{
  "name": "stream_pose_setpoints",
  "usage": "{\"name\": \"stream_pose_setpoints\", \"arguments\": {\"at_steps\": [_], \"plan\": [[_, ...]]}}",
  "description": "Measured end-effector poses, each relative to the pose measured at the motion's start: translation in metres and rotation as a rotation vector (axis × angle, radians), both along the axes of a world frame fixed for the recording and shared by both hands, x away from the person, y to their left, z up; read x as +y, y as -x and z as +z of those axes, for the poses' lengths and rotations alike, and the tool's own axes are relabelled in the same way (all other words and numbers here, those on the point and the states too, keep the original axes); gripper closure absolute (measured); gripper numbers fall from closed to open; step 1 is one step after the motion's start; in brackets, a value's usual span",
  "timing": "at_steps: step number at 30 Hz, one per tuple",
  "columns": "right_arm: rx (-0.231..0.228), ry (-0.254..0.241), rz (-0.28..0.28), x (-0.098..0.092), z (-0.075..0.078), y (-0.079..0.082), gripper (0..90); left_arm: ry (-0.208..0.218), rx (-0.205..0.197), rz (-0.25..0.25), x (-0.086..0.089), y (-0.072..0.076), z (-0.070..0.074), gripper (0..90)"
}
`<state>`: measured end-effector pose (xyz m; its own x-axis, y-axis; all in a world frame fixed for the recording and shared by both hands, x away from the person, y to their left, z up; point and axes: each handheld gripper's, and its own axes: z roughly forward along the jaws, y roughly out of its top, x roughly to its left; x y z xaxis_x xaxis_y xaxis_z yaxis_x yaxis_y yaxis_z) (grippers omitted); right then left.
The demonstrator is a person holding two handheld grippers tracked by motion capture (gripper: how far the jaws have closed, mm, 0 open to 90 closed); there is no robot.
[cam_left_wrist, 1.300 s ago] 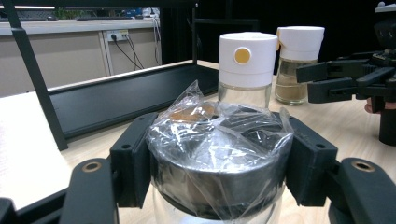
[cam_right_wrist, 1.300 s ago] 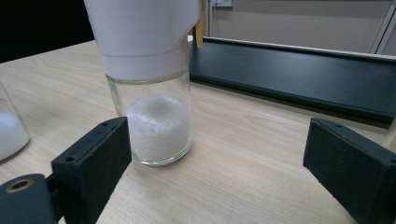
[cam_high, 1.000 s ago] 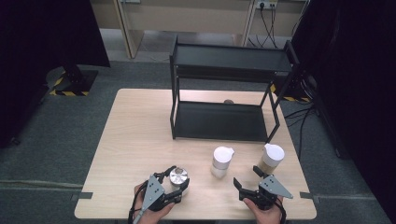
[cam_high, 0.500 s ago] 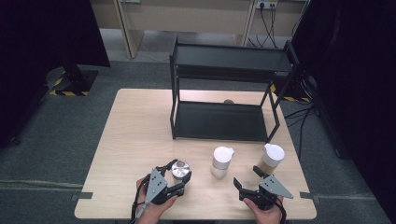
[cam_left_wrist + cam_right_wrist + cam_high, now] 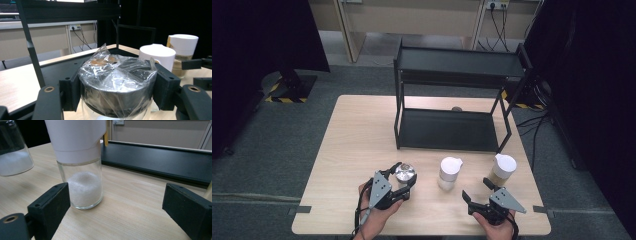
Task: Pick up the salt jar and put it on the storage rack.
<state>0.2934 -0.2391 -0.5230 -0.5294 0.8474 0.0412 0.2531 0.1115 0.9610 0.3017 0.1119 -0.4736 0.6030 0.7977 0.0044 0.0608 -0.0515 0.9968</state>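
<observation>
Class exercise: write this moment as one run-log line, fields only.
left gripper: shut on foil-lidded jar | right gripper: open, nothing held | white-capped jar: on table | rack: bare

Both hands at the near table edge, each bearing a gripper.
Left gripper point(image 5: 404, 178): black jaws clamped on a load, angled forward. Right gripper point(image 5: 477, 189): black jaws spread wide, nothing between them.

We see bare desk point(image 5: 357, 135) left of the rack point(image 5: 452, 130); two white-capped jars point(image 5: 449, 172) point(image 5: 503, 169) stand between our grippers and its lower shelf.
</observation>
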Motion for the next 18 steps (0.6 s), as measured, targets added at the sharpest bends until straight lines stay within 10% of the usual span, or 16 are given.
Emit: {"name": "stream_pose_setpoints", "arguments": {"at_steps": [18], "plan": [[0.000, 0.000, 0.001, 0.000, 0.000, 0.000, 7.9, -0.008, -0.011, 0.025, -0.007, -0.018, 0.014, 34.9]]}}
